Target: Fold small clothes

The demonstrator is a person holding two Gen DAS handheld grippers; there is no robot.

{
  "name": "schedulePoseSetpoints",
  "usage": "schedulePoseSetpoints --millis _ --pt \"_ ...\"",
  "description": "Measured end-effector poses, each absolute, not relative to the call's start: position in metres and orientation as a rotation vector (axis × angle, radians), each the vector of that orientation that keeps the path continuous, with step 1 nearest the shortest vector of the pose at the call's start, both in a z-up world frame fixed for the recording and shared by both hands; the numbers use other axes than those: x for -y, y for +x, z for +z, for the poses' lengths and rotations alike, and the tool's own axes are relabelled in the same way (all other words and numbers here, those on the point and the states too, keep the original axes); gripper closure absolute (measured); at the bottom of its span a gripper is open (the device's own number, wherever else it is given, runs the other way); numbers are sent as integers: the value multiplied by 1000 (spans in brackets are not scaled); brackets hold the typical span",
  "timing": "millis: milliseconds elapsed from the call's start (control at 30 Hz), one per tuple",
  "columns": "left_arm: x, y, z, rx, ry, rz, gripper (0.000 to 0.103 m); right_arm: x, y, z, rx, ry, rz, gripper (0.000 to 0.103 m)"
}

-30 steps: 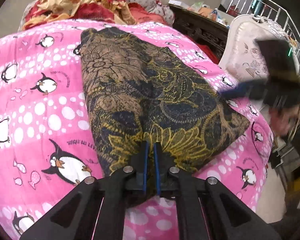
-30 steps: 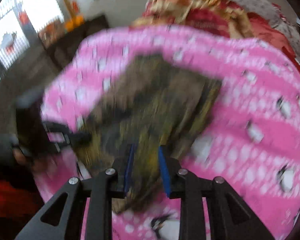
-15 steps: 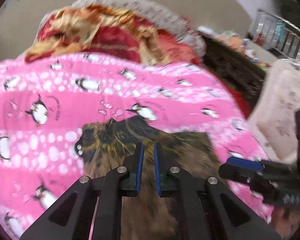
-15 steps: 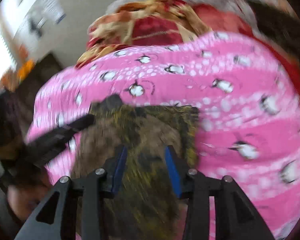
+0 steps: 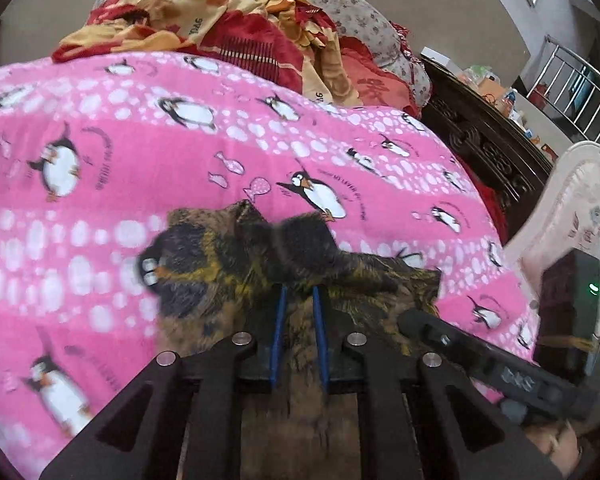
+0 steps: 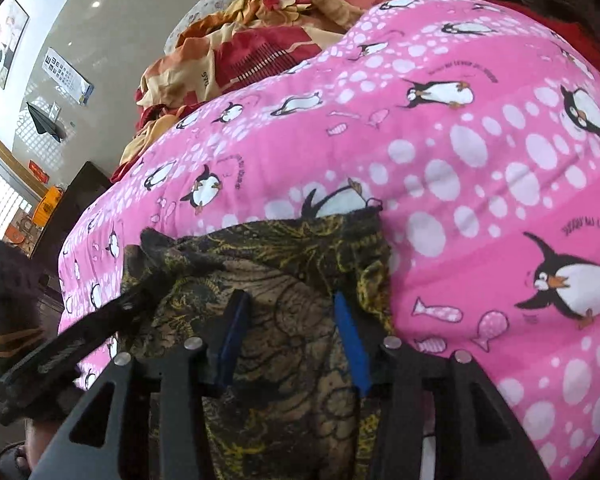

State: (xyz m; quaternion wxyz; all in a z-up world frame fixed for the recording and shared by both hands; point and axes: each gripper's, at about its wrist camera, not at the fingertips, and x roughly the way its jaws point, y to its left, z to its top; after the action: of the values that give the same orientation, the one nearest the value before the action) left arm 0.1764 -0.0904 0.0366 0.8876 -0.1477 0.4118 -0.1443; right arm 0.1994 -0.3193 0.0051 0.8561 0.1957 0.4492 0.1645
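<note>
A dark brown and yellow floral garment [image 5: 228,280] lies folded over on the pink penguin blanket [image 5: 140,152]. My left gripper [image 5: 299,294] is shut on a fold of the garment, with cloth between its blue pads. The garment also shows in the right wrist view [image 6: 284,280]. My right gripper [image 6: 290,300] is open, its pads spread above the cloth. The left gripper's finger [image 6: 100,320] lies across the garment's left edge there. The right gripper's finger [image 5: 480,356] shows at the lower right of the left wrist view.
A heap of red and orange bedding [image 5: 228,20] lies at the far side of the bed. A dark carved wooden cabinet [image 5: 488,144] and a white padded chair [image 5: 580,216] stand to the right. Dark furniture [image 6: 72,200] stands left of the bed.
Both grippers carried the near end of the garment toward its far end, folding it over. The right gripper has opened wider.
</note>
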Motion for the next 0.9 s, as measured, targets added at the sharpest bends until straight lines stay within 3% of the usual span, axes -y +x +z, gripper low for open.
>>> schedulePoseSetpoints --millis 67,167,233,333,400,533,600,900 --pt "76 159 49 -828 -257 -293 103 319 199 14 -955 392 324 56" --pt "47 134 49 -805 -134 -185 85 336 183 50 -874 509 313 52" --pt "16 125 32 -849 -87 -59 85 346 174 66 -863 603 277 42" --pt "-13 128 6 -945 -76 59 82 344 163 79 -870 666 269 40" --pt "-21 125 1 -886 -90 28 67 334 156 86 -861 647 279 40" --pt "-23 124 -4 -866 -90 3 52 315 135 99 -851 596 285 40" --pt "-20 124 -6 -875 -76 4 39 302 122 110 -840 539 297 40" --pt "-15 125 -7 -883 -70 3 37 285 91 128 -795 639 324 40"
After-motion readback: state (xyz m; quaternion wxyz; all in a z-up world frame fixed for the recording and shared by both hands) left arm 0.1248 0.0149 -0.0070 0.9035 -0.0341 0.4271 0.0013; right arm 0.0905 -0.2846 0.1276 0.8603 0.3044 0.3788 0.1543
